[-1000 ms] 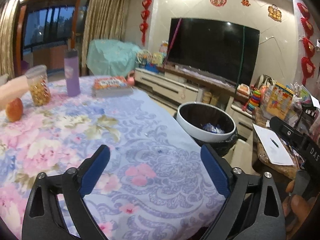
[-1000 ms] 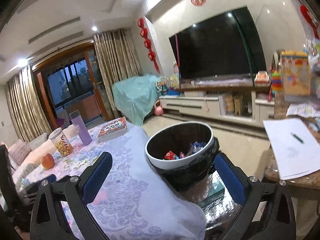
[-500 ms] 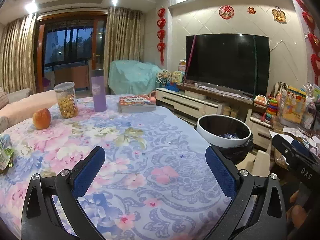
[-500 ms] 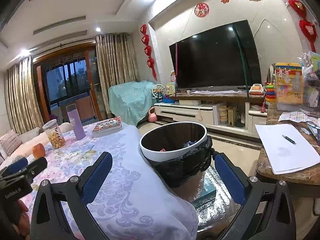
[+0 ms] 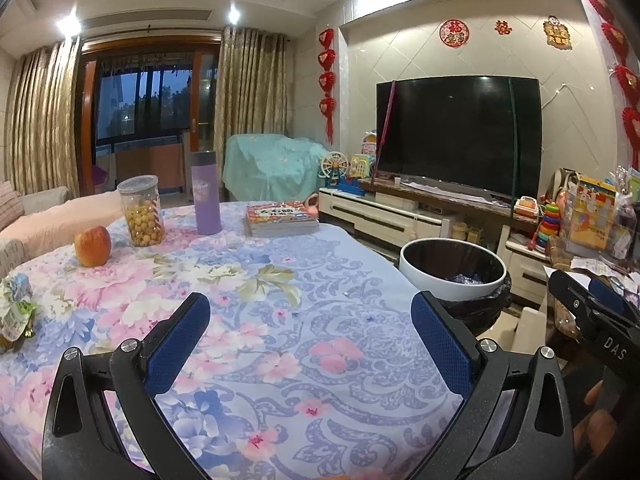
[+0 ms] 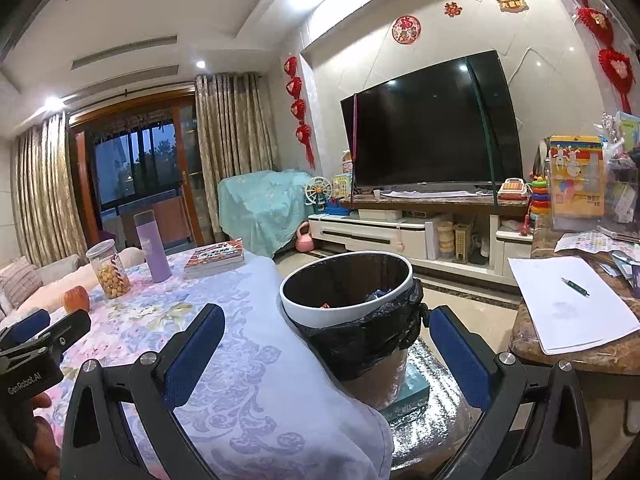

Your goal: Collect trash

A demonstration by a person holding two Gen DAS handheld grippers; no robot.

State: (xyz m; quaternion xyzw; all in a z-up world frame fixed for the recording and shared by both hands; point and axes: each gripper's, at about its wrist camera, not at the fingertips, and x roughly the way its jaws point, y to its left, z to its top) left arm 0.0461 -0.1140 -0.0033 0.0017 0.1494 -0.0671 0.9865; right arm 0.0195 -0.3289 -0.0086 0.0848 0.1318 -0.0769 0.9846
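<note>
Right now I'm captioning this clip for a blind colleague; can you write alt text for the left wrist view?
The open left gripper hovers empty over a floral tablecloth, with a lined trash bin just past the table's right edge. Crumpled wrappers lie far left, near an apple, snack jar, purple bottle and books.

Dark television (image 5: 458, 136) on tiled wall, gold curtains (image 5: 250, 116), dusk window (image 5: 138, 106)
</note>
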